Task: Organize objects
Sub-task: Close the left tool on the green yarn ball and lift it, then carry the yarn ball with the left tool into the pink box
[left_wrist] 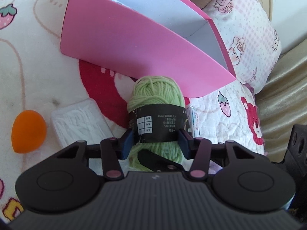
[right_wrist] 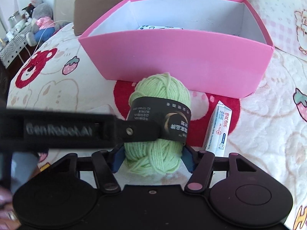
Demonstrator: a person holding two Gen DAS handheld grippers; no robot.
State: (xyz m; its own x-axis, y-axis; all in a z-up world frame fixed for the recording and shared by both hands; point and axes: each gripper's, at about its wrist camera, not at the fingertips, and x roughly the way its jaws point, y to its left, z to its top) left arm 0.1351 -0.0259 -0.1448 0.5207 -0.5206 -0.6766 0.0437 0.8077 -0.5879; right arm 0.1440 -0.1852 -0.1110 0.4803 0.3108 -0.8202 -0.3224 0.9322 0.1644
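A light-green yarn ball with a black paper band lies on the plush blanket just in front of the pink box. My left gripper is shut on the ball, its blue pads pressing on the band from both sides. In the right wrist view the same yarn ball sits between the right gripper's blue pads, which lie against its lower end. The left gripper's black finger reaches in from the left across the band. The pink box is open on top, with a white patterned item inside.
An orange egg-shaped sponge and a clear case of white sticks lie left of the yarn. A small white carton lies to its right. A floral pillow is behind the box. Plush toys sit far left.
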